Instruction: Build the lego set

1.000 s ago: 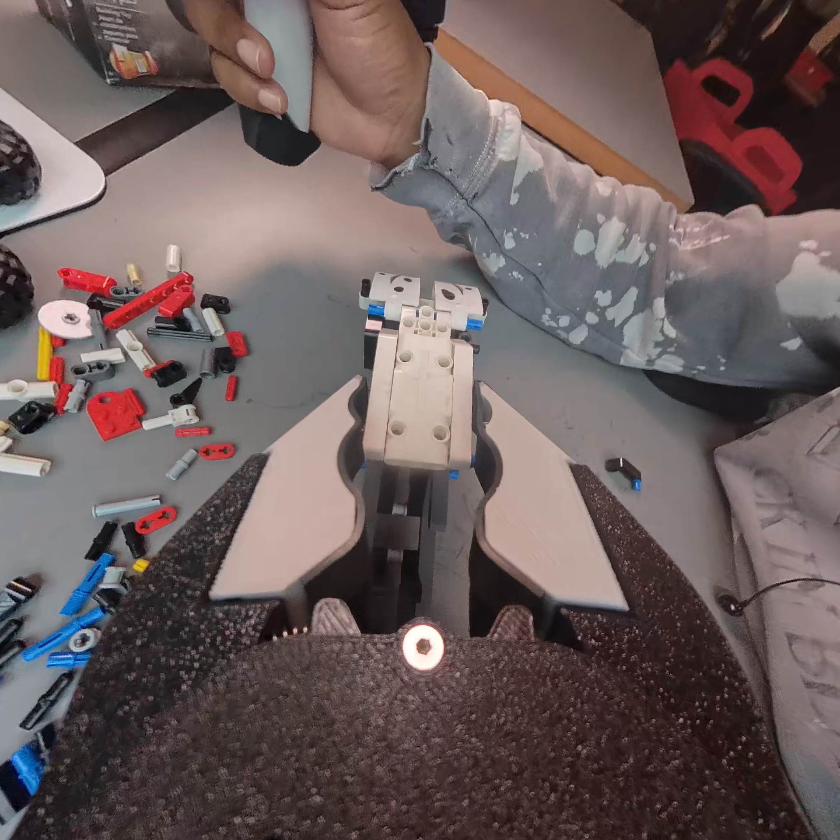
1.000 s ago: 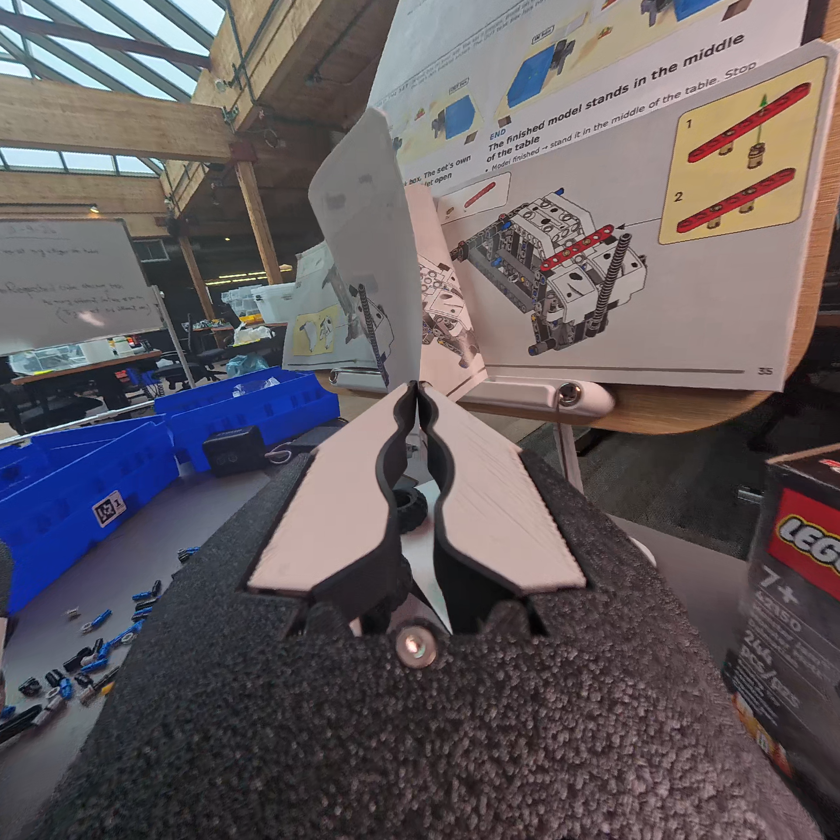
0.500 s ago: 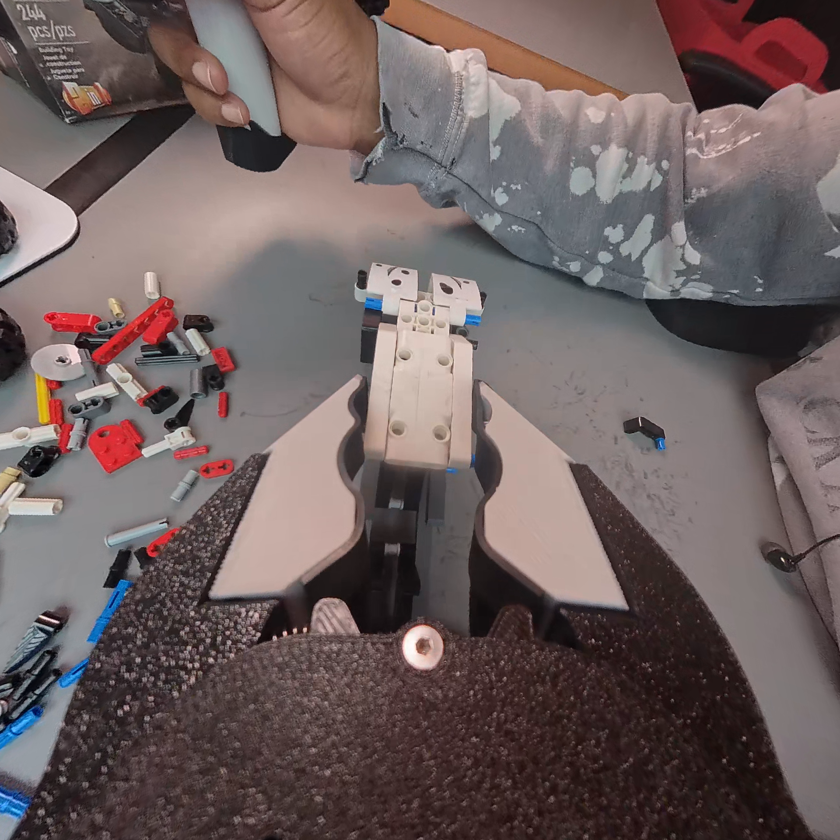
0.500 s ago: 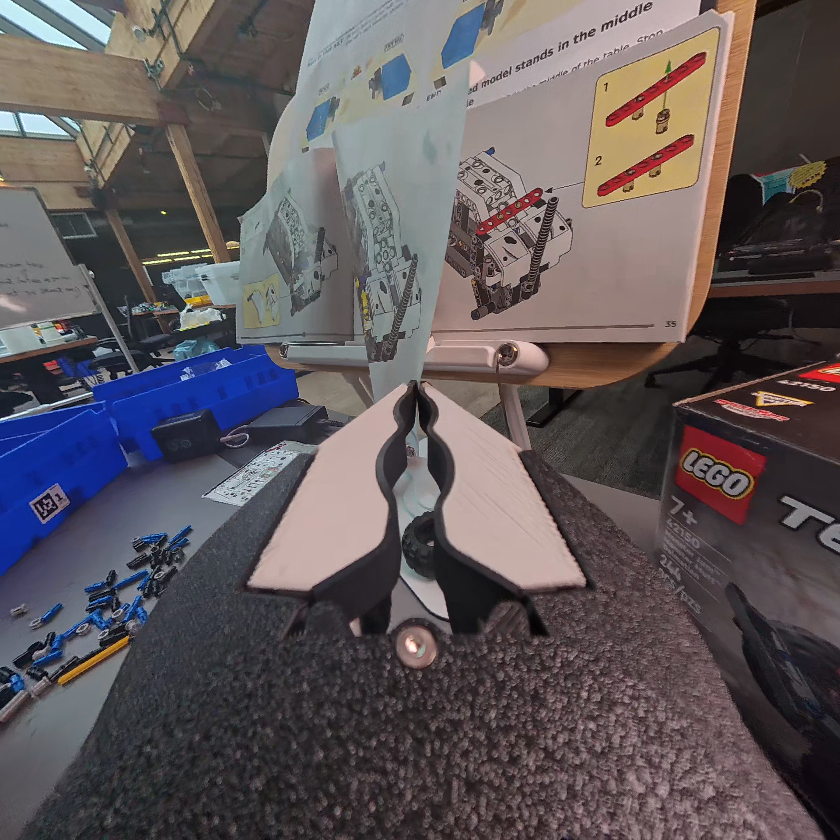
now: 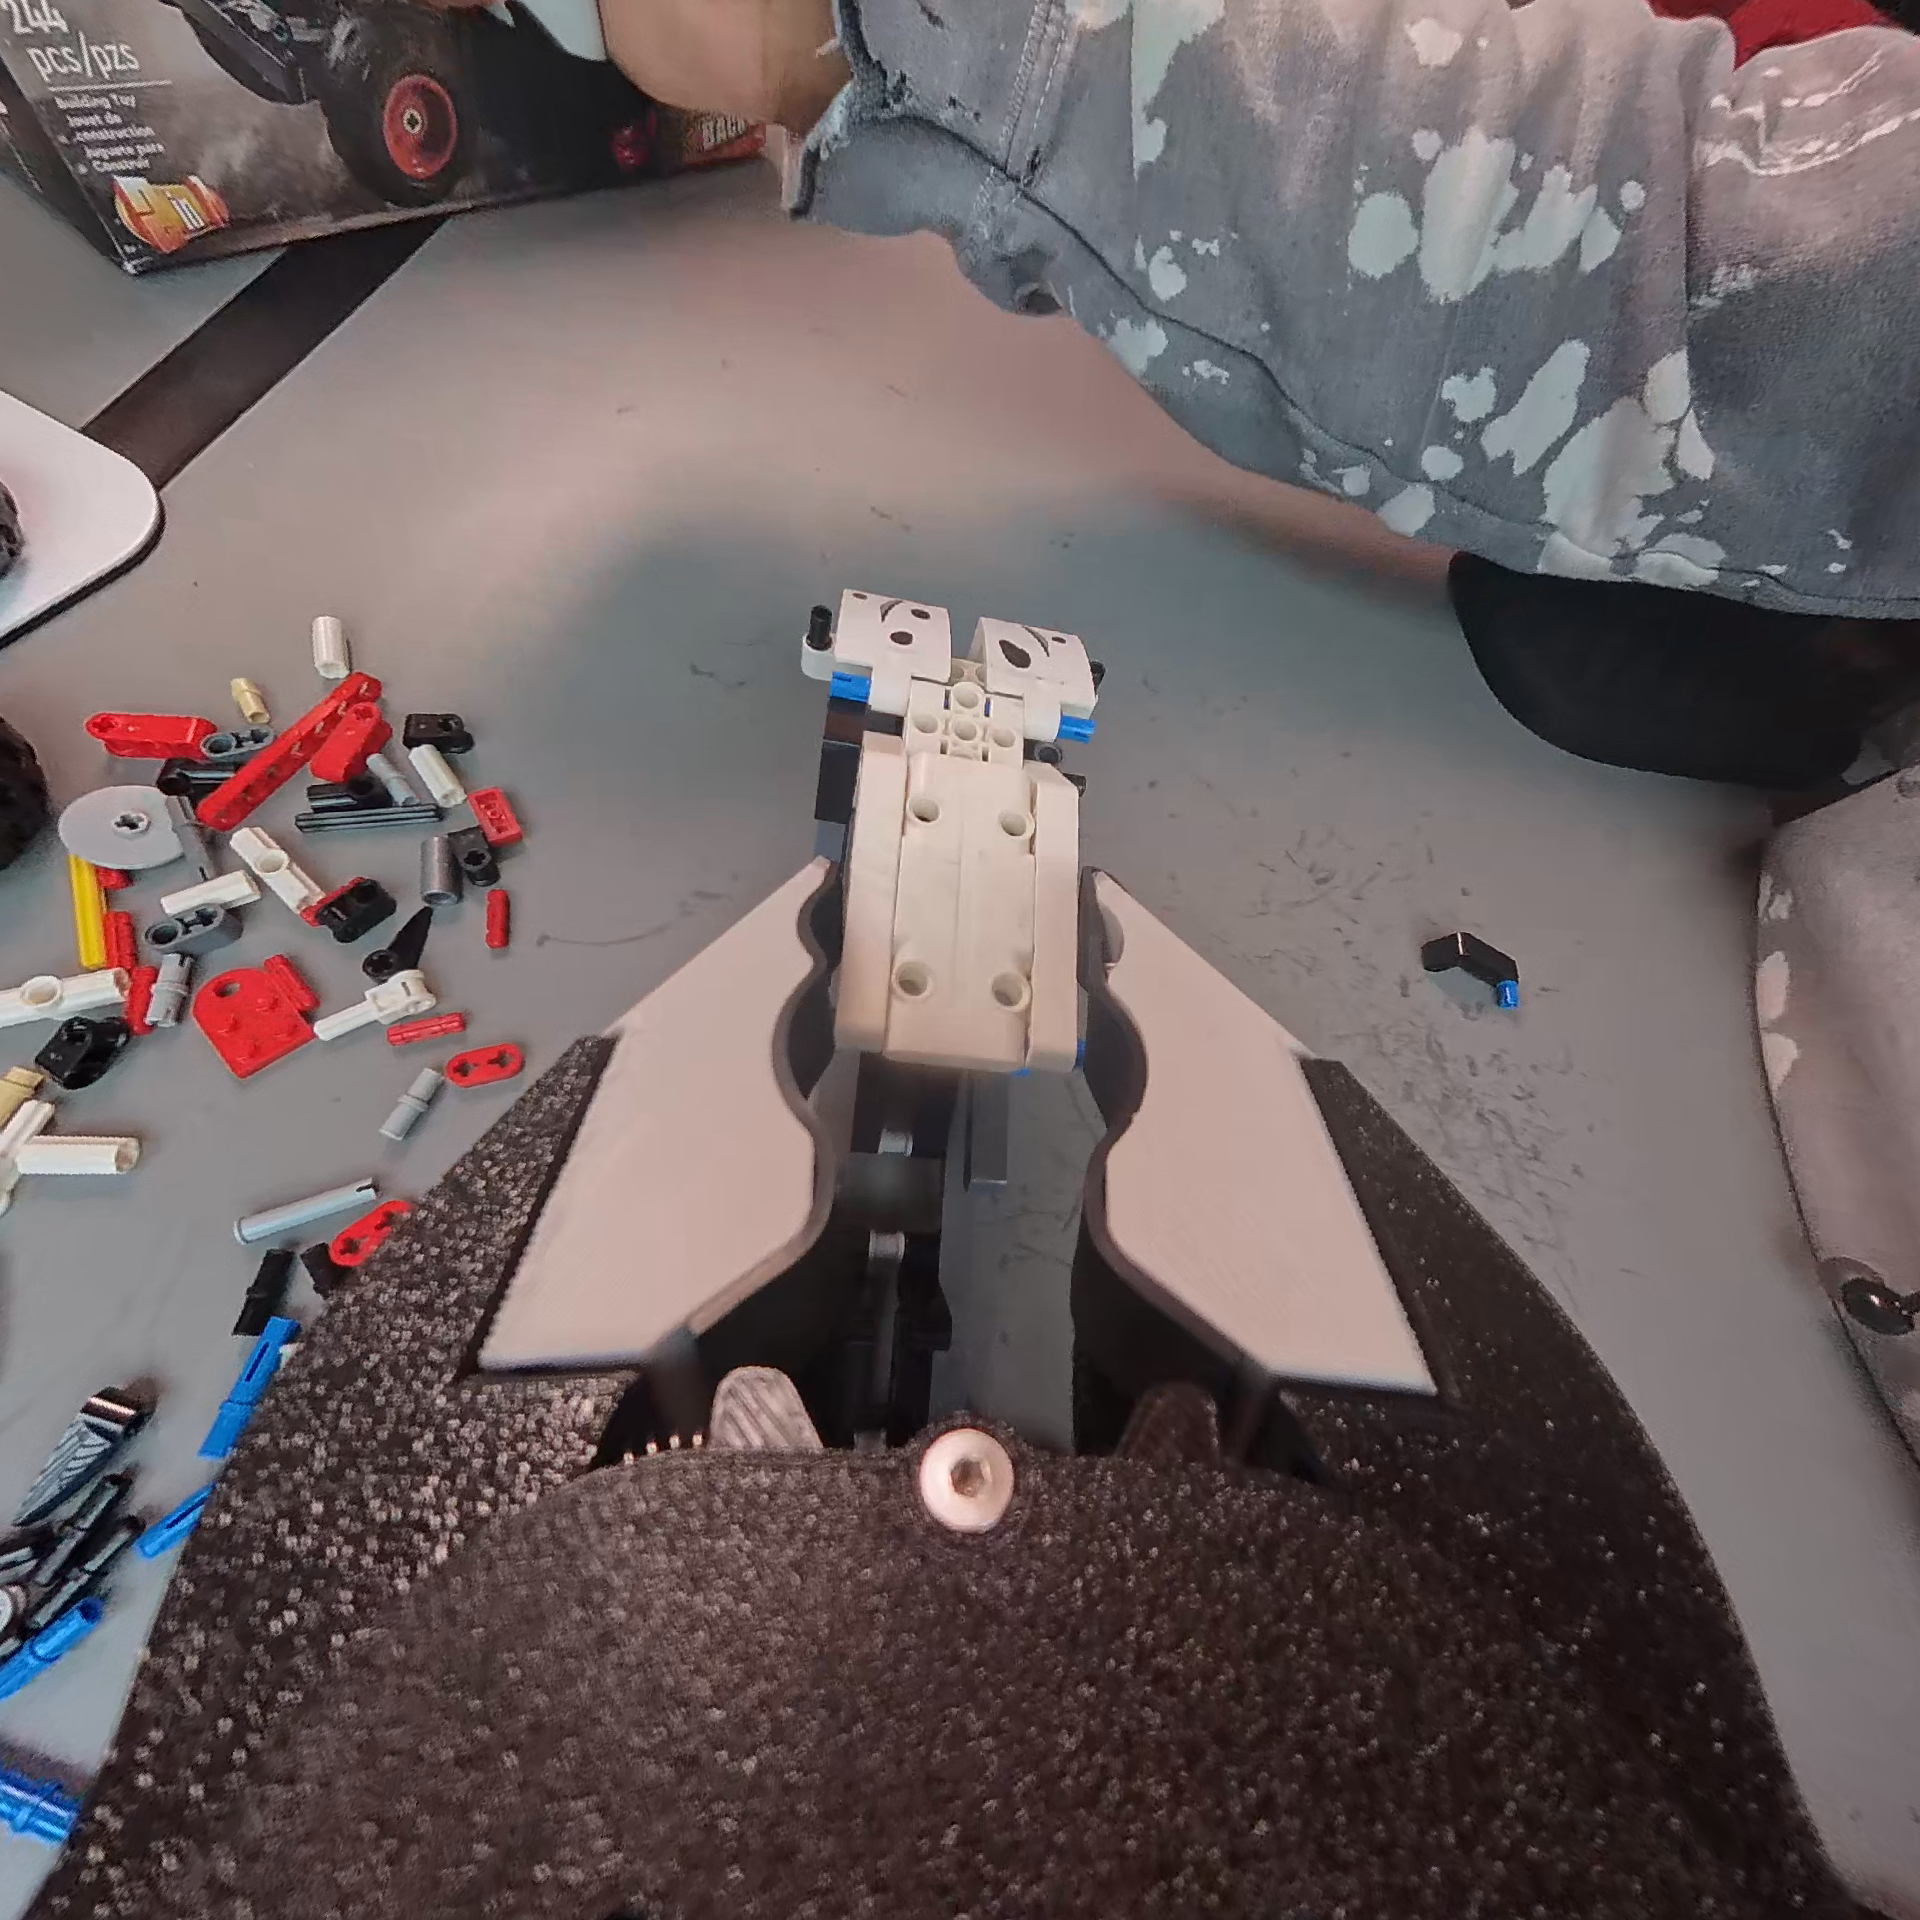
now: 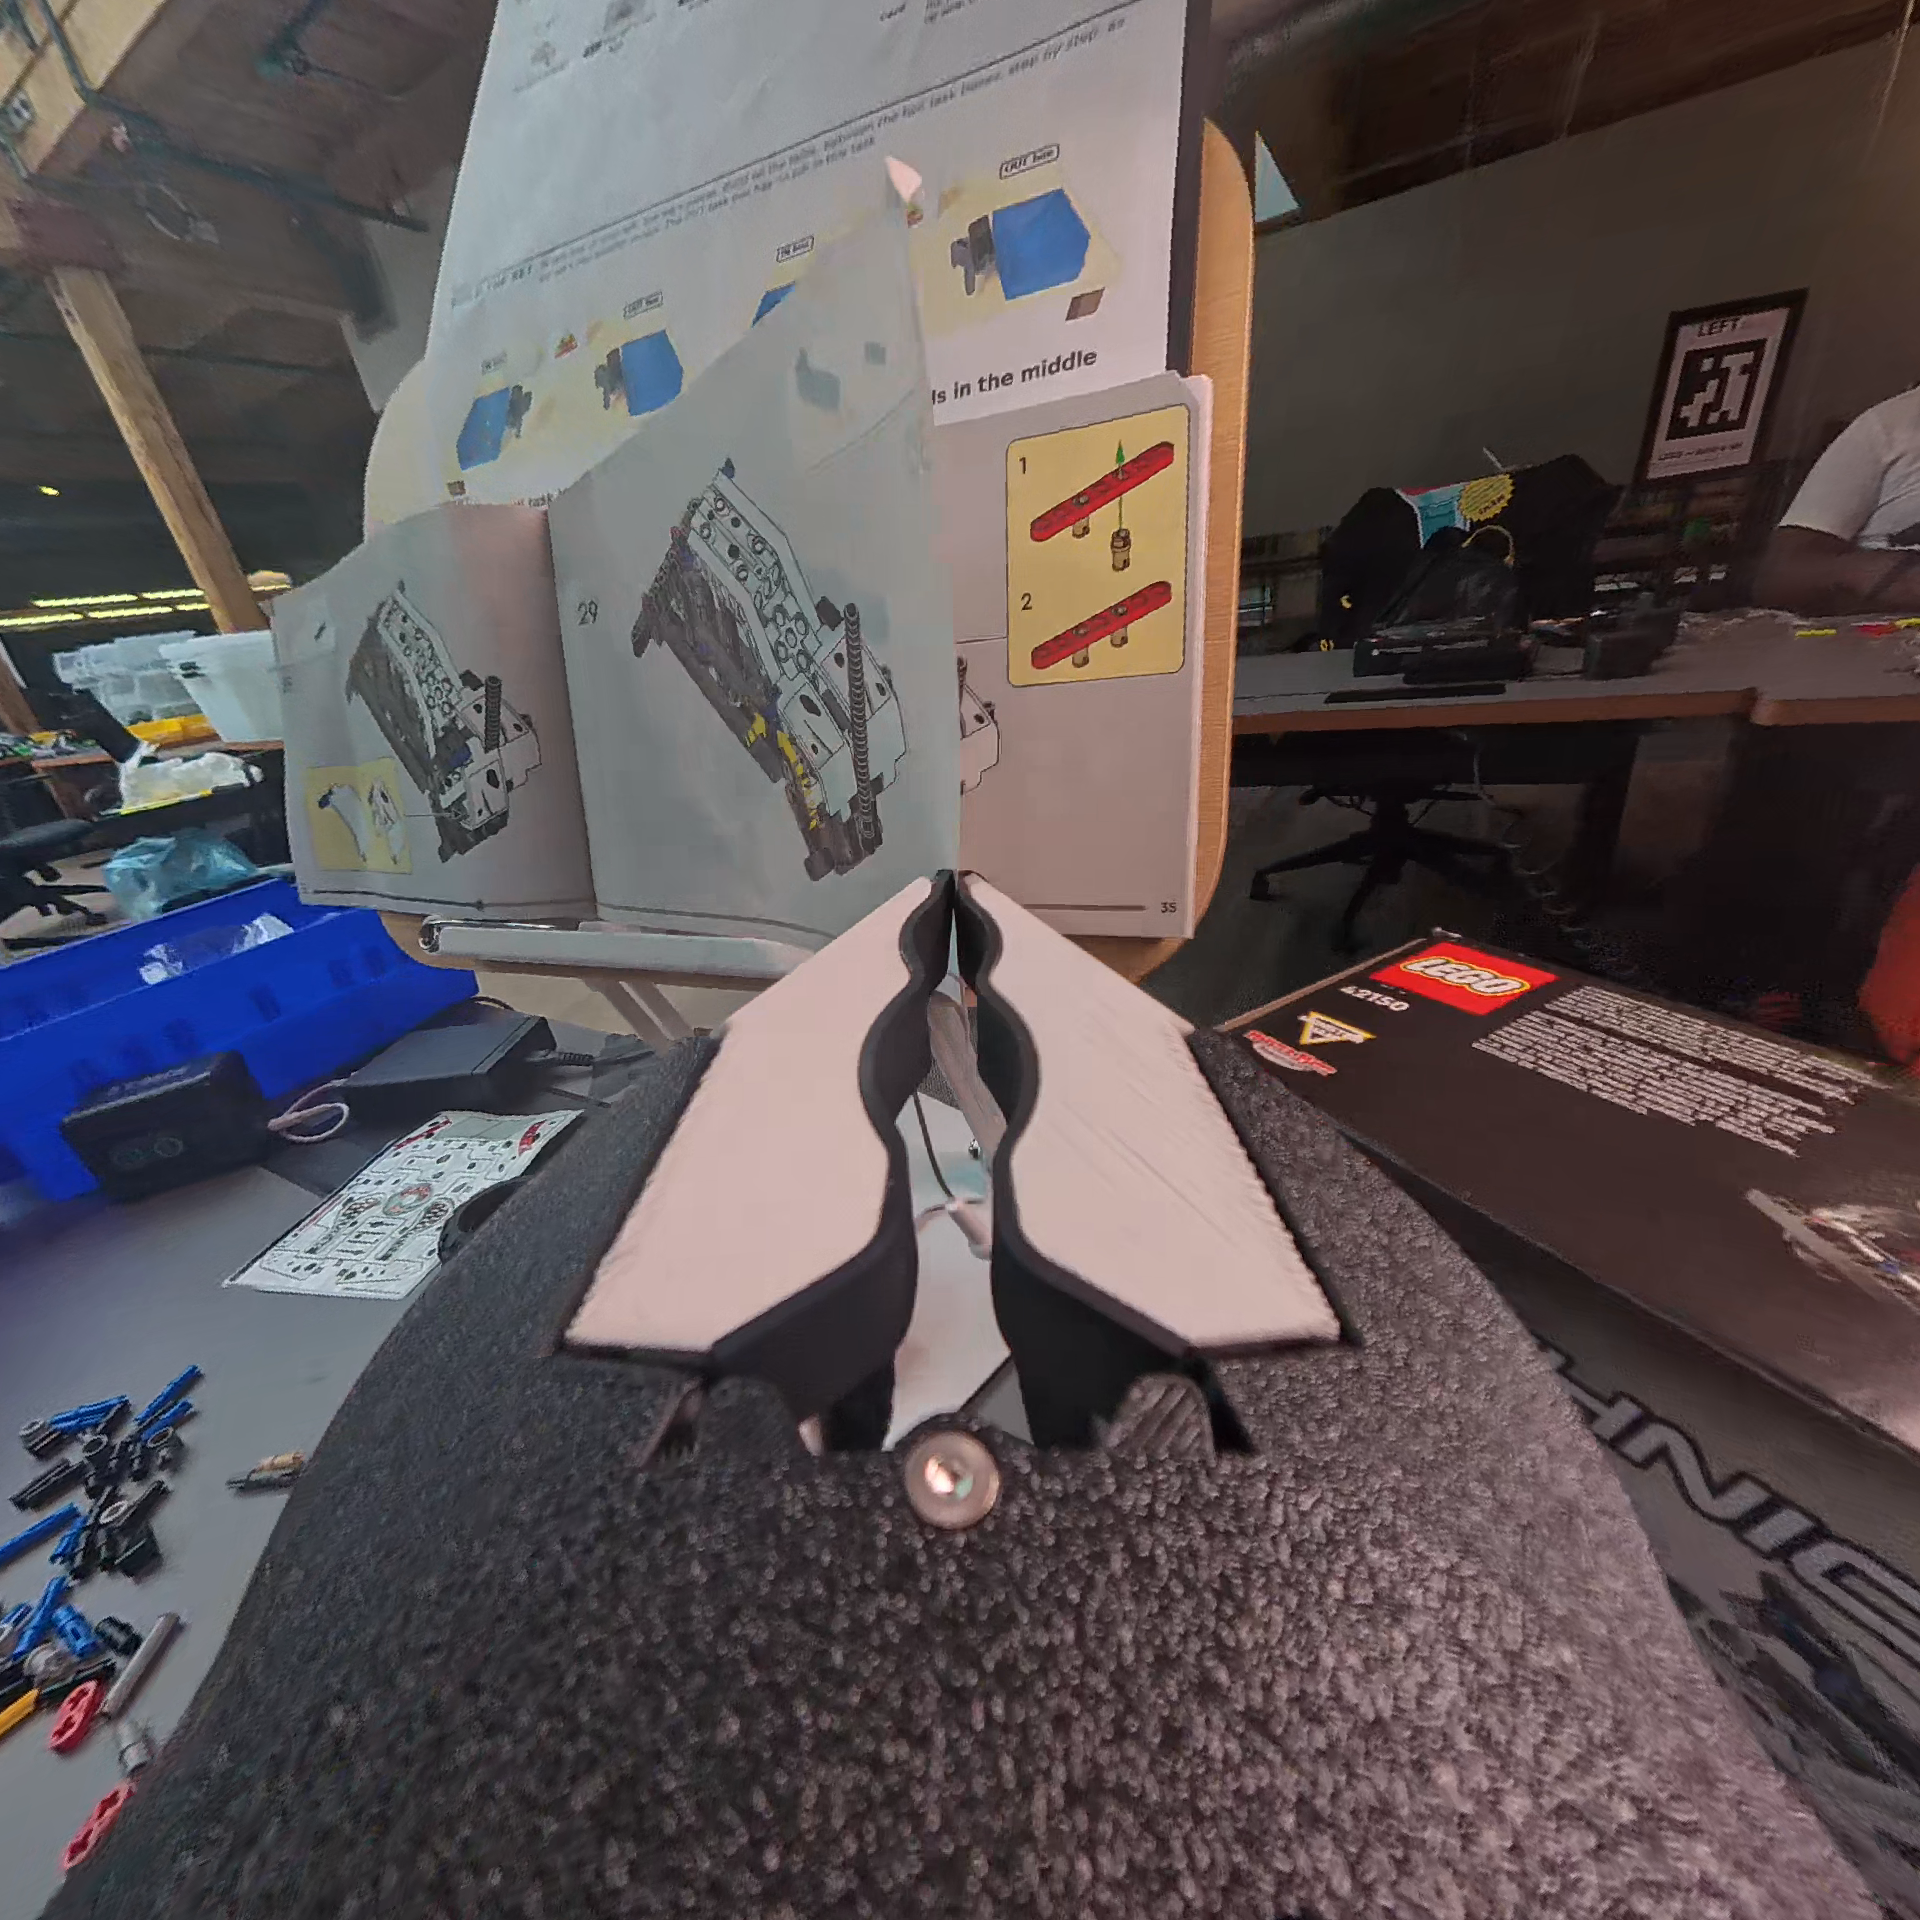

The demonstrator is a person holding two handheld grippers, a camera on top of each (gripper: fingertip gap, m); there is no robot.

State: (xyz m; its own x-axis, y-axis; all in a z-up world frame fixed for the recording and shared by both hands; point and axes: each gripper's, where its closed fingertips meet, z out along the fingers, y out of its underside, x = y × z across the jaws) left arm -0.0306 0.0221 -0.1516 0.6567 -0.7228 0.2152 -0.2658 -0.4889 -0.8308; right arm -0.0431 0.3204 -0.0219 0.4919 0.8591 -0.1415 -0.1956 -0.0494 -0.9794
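Observation:
My left gripper (image 5: 958,878) is shut on a partly built white lego model (image 5: 961,831) and holds it over the grey table (image 5: 623,468), nose pointing away. My right gripper (image 6: 954,883) is shut, its tips pinching the bottom edge of a loose page (image 6: 769,623) of the instruction booklet (image 6: 1091,727). The booklet stands open on a wooden stand (image 6: 1210,623). A pile of loose red, white, black and blue parts (image 5: 291,883) lies left of the model. More blue and black parts (image 6: 94,1455) show at the lower left of the right wrist view.
A sleeved arm (image 5: 1455,260) crosses the table beyond the model. The black set box (image 5: 312,125) lies at the back left and shows in the right wrist view (image 6: 1558,1122). A small black piece (image 5: 1470,961) lies at the right. A sticker sheet (image 6: 416,1195) and blue bins (image 6: 208,987) are at the left.
The right gripper has carried the pinched page from a curled upright stand to the left, so it now lies nearly flat facing me. The hand in the left wrist view has moved up and away.

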